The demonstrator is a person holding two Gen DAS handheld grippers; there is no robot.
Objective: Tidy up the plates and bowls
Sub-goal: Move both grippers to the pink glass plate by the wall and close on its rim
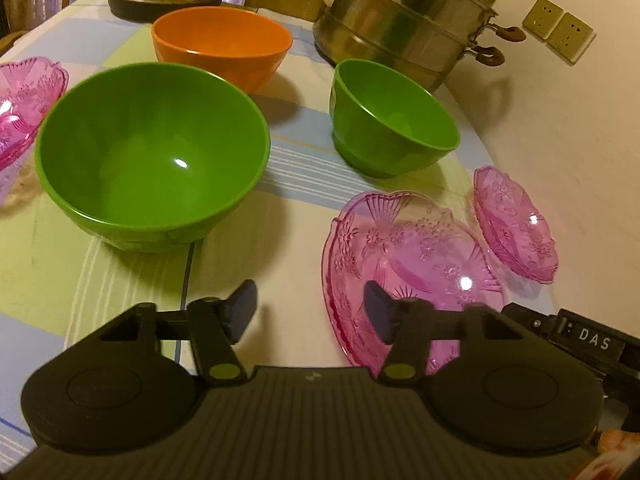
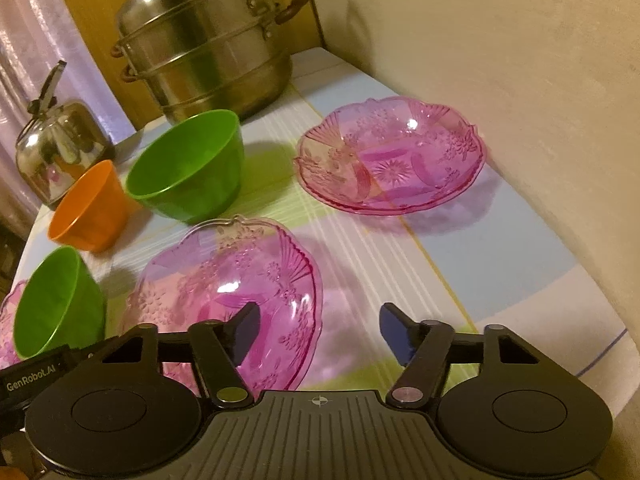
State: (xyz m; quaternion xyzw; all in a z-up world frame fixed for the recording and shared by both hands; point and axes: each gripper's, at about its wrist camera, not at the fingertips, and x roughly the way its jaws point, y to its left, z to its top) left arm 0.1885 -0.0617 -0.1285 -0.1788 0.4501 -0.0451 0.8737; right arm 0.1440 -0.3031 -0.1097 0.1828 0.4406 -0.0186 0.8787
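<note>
In the left wrist view my left gripper (image 1: pixel 310 312) is open and empty above the tablecloth. A large green bowl (image 1: pixel 152 152) stands ahead left, an orange bowl (image 1: pixel 222 46) behind it, a smaller green bowl (image 1: pixel 392 116) ahead right. A pink glass plate (image 1: pixel 412 264) lies under its right finger, another pink plate (image 1: pixel 514 224) beyond, a third pink plate (image 1: pixel 24 100) at far left. In the right wrist view my right gripper (image 2: pixel 318 330) is open and empty, its left finger over a near pink plate (image 2: pixel 228 292). A far pink plate (image 2: pixel 392 156) lies ahead.
A steel steamer pot (image 1: pixel 408 12) and a steel kettle (image 2: pixel 60 144) stand at the table's back. The wall (image 2: pixel 520 80) runs along the table's right edge, with sockets (image 1: pixel 558 28). In the right wrist view the green bowls (image 2: pixel 188 164) (image 2: pixel 56 304) and orange bowl (image 2: pixel 92 208) stand at left.
</note>
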